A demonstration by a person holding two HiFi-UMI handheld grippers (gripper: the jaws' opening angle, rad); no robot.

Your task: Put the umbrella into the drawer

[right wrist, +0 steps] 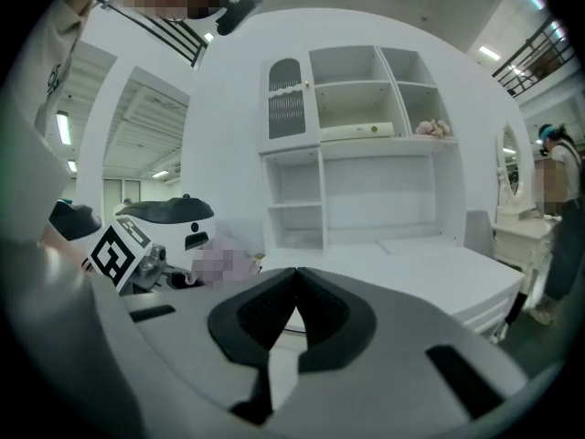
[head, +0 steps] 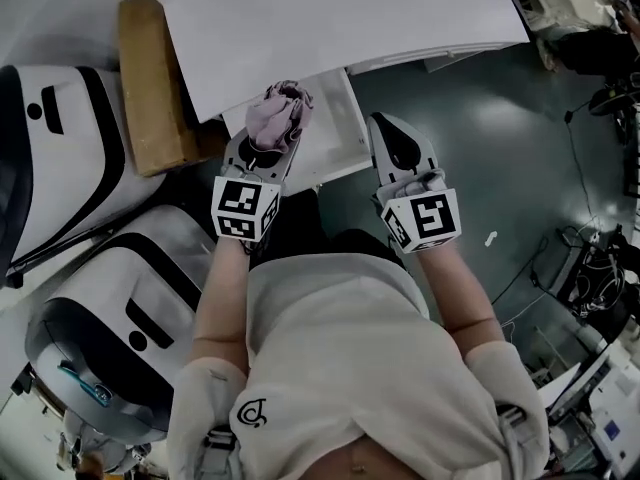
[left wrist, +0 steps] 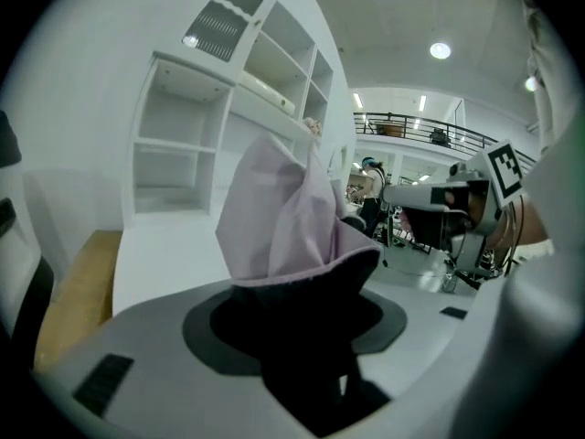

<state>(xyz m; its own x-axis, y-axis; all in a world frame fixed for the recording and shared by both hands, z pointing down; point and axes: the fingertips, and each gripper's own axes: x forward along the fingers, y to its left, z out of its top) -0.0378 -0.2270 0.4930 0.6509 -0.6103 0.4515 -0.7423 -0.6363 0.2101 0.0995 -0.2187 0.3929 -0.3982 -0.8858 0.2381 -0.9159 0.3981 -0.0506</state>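
Note:
A folded pink umbrella (head: 280, 113) (left wrist: 283, 218) sticks up from my left gripper (head: 265, 146) (left wrist: 306, 286), whose jaws are shut on its lower end. It hangs over the left part of an open white drawer (head: 338, 128) pulled out from under a white desk (head: 350, 8). My right gripper (head: 392, 133) (right wrist: 294, 277) is beside it, over the drawer's right edge, shut with nothing between its pads. In the left gripper view the right gripper (left wrist: 457, 195) shows to the right. The drawer's inside is mostly hidden by the grippers.
A brown cardboard box (head: 150, 83) stands left of the drawer. Two white and black robot bodies (head: 60, 148) (head: 110, 338) crowd the left side. A white shelf unit (right wrist: 356, 144) rises behind the desk. Cables and gear (head: 600, 258) lie on the green floor at right.

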